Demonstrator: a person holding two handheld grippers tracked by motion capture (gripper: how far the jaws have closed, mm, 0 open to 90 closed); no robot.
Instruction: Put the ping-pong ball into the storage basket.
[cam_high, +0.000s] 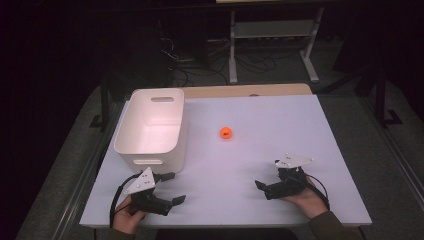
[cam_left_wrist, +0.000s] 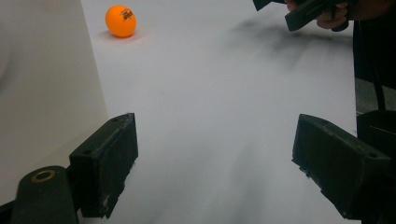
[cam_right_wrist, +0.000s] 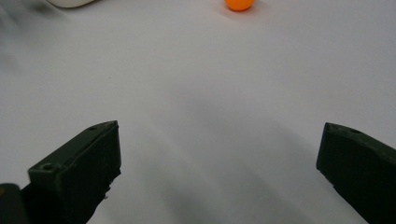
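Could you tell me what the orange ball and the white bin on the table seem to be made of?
The orange ball looks like thin, matte plastic, probably a table-tennis ball: small, evenly coloured, with dark print on its side. The white bin appears to be moulded plastic with a smooth satin finish, judging by its rounded corners and cut-out handles.

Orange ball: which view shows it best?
The left gripper view: the orange ball sits whole and close, its dark print visible, beside the white bin's wall. The high view shows it small mid-table. The right gripper view crops it at the top edge.
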